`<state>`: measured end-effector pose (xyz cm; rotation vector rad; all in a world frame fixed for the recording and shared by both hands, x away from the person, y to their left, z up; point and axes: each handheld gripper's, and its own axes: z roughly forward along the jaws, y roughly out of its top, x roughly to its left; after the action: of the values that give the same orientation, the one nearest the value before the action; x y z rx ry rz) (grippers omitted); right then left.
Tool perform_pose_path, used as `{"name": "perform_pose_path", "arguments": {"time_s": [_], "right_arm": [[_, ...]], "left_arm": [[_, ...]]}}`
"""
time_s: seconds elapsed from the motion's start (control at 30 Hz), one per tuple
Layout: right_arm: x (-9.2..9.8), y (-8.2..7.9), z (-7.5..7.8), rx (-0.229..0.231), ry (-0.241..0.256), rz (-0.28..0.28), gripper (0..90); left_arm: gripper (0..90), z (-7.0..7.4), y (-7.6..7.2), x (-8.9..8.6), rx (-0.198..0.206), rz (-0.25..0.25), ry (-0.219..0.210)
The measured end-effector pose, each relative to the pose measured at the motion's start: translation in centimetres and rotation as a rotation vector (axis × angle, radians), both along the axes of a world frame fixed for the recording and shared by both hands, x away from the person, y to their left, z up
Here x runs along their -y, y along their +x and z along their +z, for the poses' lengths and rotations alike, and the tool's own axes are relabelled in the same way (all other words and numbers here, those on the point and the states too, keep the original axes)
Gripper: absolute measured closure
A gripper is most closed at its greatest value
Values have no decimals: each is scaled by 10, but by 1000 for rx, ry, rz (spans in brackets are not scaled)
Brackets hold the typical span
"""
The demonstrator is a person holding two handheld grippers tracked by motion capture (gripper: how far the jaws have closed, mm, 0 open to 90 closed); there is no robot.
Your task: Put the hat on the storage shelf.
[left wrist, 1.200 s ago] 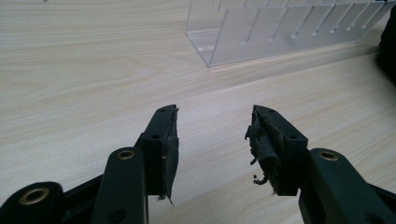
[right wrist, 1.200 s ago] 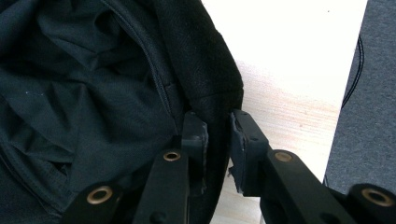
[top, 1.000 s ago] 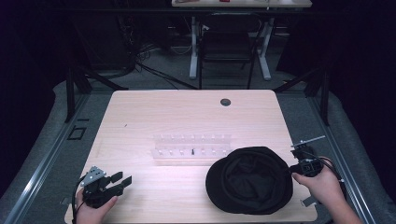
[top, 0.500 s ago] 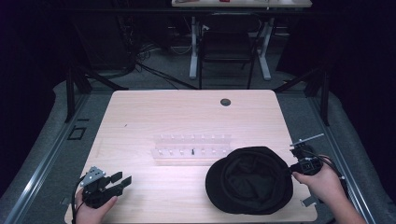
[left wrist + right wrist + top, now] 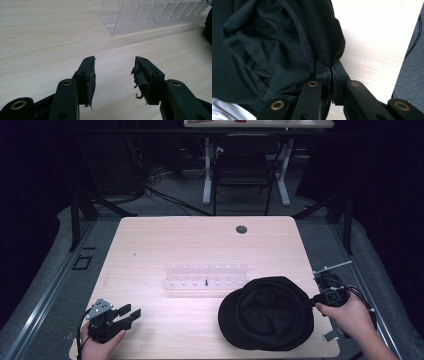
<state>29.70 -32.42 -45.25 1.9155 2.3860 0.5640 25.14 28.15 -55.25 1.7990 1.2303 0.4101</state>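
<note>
A black cap [image 5: 265,312] lies upside down on the wooden table [image 5: 200,245] at the front right, its lining facing up. My right gripper [image 5: 311,303] is shut on the cap's right rim; in the right gripper view its jaws pinch the black fabric edge [image 5: 329,53] of the cap [image 5: 267,47]. My left gripper [image 5: 131,316] rests near the table's front left corner, open, with nothing between its worn pads [image 5: 141,75]. It points toward a clear plastic rack [image 5: 152,15].
The clear slotted rack [image 5: 206,279] stands in the middle of the table, just behind the cap, with a small dark item in one slot. A round cable hole [image 5: 241,229] sits near the far edge. Behind the table are a chair and a desk's legs.
</note>
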Motion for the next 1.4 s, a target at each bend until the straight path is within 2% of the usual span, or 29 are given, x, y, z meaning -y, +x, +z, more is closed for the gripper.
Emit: {"name": "perform_pose_path", "arguments": {"time_s": [0.2,0.3,0.4,0.6,0.7,0.8,0.83,0.97,1.0,1.1,1.33,1.37,1.4], "right_arm": [[-4,-5,11,6,13,14,867],[-6,-6,15,-6,11,17,869],[-7,-7,16,-7,16,14,873],[-3,-6,19,2,60,-5,875],[-3,-5,19,2,62,-13,874],[-3,-5,20,-25,61,0,874],[-4,-6,20,-18,72,-19,875],[-1,-6,22,-38,100,-20,877],[0,-7,23,-44,131,-31,878],[1,-7,25,-44,158,-37,880],[0,-8,28,-46,192,-42,881],[1,-8,31,-49,224,-45,881],[1,-8,31,-49,224,-45,881]], "left_arm": [[517,0,0,0,-2,-1,3],[516,0,0,0,-5,-4,4],[515,0,0,0,-3,-1,2],[515,0,0,0,-5,1,-1],[514,0,0,0,-4,2,-1],[513,0,0,-1,-4,2,0],[512,0,0,-1,-5,3,1],[511,0,0,-1,-7,4,2],[511,0,1,-1,-3,6,0],[510,0,1,0,-1,4,2],[510,0,1,1,-3,0,2],[510,0,1,0,-6,-1,3],[510,0,1,0,-6,-1,3]]}}
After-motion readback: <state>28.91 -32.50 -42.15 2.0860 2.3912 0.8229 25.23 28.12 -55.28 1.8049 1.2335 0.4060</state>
